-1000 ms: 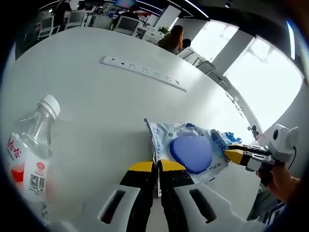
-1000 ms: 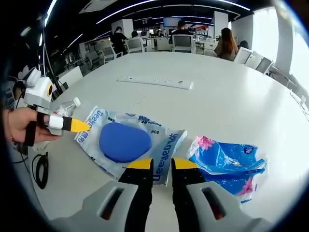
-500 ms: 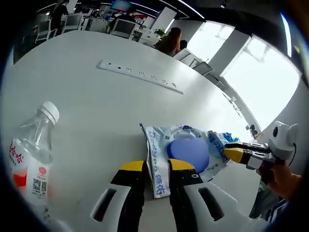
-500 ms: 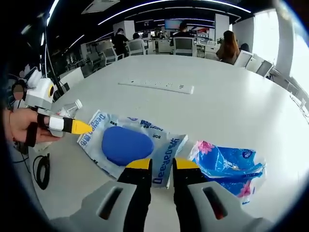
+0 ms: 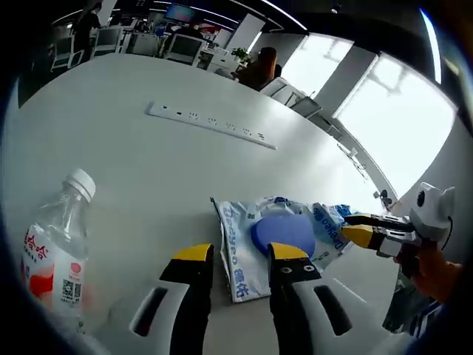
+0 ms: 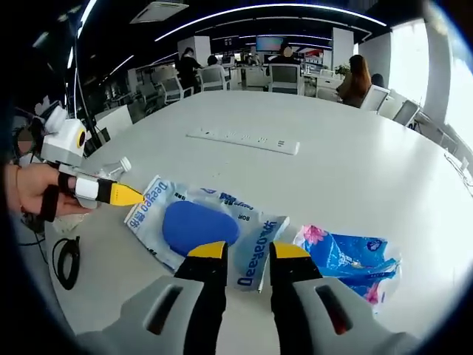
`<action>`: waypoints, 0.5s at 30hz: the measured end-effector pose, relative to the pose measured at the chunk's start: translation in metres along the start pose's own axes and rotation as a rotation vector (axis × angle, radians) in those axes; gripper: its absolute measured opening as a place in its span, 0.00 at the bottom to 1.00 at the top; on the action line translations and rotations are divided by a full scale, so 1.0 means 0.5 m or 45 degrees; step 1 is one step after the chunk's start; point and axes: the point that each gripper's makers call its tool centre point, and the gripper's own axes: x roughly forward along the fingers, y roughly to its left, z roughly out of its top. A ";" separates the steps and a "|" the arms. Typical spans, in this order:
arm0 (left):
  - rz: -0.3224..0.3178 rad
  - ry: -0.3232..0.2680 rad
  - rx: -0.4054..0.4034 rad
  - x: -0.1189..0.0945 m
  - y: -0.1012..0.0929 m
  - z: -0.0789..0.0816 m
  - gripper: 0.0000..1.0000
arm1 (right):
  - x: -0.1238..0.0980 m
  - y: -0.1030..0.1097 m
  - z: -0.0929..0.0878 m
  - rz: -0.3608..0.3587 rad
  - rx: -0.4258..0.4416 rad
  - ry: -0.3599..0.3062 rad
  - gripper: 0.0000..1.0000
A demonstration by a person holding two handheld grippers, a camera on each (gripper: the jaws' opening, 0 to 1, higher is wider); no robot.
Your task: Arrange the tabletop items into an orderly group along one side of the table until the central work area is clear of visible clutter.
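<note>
Clearly a soft, light thing to handle: a crinkly plastic pouch [image 5: 277, 237] with a blue pad [image 6: 199, 226] inside, lying flat on the white table [image 5: 133, 155]. Probably slippery and floppy, so best pinched at a flat sealed edge rather than over the bulge. Long axis ran between the 2 grippers, 1 short end toward each.

Left gripper [image 5: 242, 257] stood part open, jaws straddling the near end of the pouch, nothing clamped as far as could be told. Right gripper [image 6: 248, 251] likewise part open at the opposite end, jaws either side of the edge, apparently not closed on it.

Just beside the pouch lay a blue tissue pack [image 6: 347, 259], also soft and light, touching or nearly touching. A clear bottle [image 5: 59, 244] stood upright near the left gripper, well apart from the pouch; rigid, likely to tip. Farther across the table, a long white power strip [image 5: 211, 124] lay flat, well apart from the rest.
</note>
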 end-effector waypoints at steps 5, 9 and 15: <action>-0.011 -0.006 0.010 -0.011 -0.007 0.007 0.37 | -0.006 0.003 0.002 0.005 -0.005 0.001 0.23; -0.021 -0.008 0.006 -0.016 -0.011 0.009 0.42 | -0.013 0.006 0.006 0.008 -0.010 -0.006 0.24; -0.036 -0.015 0.004 -0.031 -0.017 0.015 0.49 | -0.023 0.012 0.010 0.013 -0.020 -0.006 0.28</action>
